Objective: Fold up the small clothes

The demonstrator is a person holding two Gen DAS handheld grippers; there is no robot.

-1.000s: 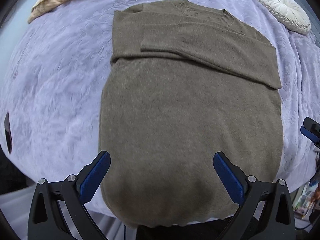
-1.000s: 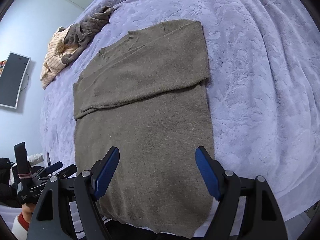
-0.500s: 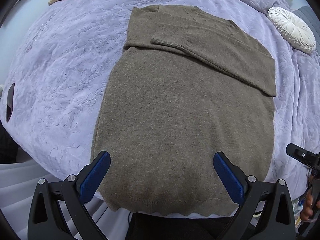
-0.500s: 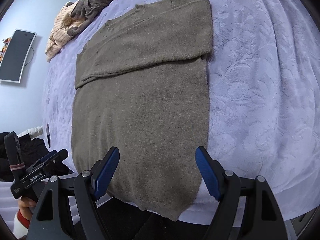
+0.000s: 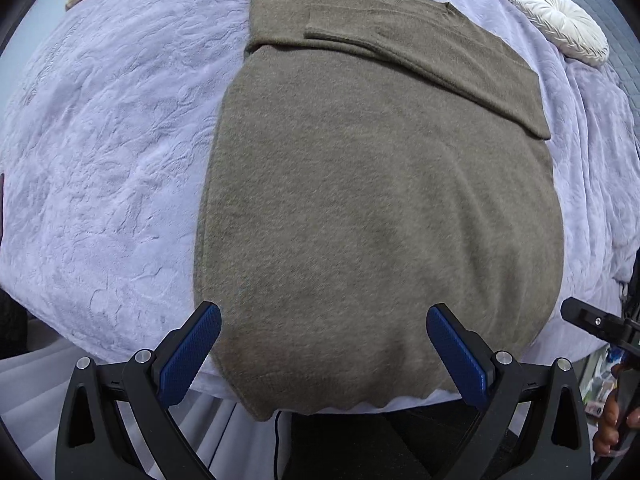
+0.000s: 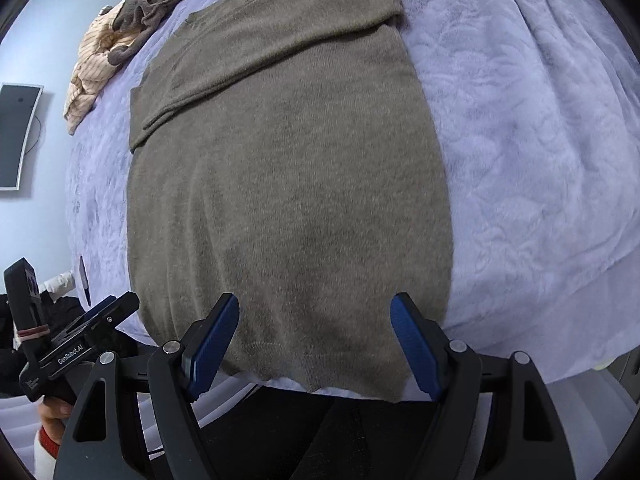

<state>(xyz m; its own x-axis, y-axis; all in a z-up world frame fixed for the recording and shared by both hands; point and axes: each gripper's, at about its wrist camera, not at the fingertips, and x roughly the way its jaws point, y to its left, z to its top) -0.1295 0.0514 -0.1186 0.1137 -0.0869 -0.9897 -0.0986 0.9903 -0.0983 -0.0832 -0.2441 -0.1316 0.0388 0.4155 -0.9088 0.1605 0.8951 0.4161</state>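
my left gripper (image 5: 324,354) wide, nothing between pads. my right gripper (image 6: 314,344) wide too, empty. both poised over near hem. brown sweater (image 5: 372,200) lies flat on lilac bedspread (image 5: 104,168), sleeves folded across chest, hem (image 6: 320,384) at bed edge toward me. judged: soft knit, light, limp, will sag and stretch if lifted by one point; not slippery, plush cover may drag. take hold at two hem corners. knit fuzzy, outline rectangular; bedspread embossed, velvety.
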